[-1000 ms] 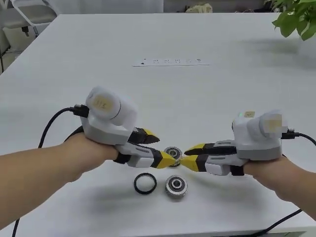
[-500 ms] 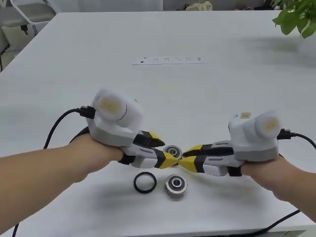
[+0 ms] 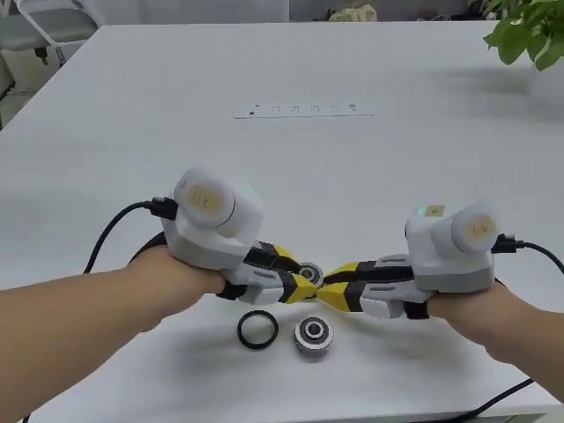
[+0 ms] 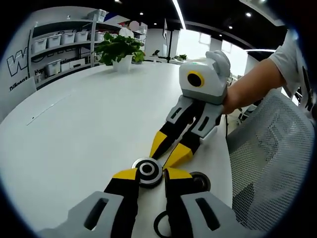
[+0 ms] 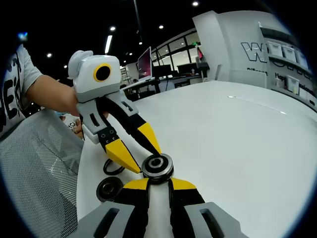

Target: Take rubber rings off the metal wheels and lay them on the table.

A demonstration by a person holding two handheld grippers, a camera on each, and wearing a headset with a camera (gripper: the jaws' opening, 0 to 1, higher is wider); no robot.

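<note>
A metal wheel (image 3: 308,272) with its black rubber ring still on sits between both grippers' tips, near the table's front edge. My left gripper (image 3: 304,284) comes in from the left, and its yellow tips are shut on the wheel (image 4: 147,170). From the right, my right gripper (image 3: 324,291) meets it, jaws nearly together and pinching the near rim of the wheel (image 5: 157,166). A loose rubber ring (image 3: 257,329) lies flat on the table in front of the left gripper. Beside it stands a bare metal wheel (image 3: 313,335).
A white power strip (image 3: 302,110) lies at mid-table, far behind the work. A green plant (image 3: 529,35) stands at the back right corner. Black cables (image 3: 110,233) trail from both grippers. The table's front edge (image 3: 397,416) runs just below the bare wheel.
The left gripper's jaws, wide apart a second ago, have narrowed onto the wheel. Both grippers have shifted slightly; ring and bare wheel lie as before.
</note>
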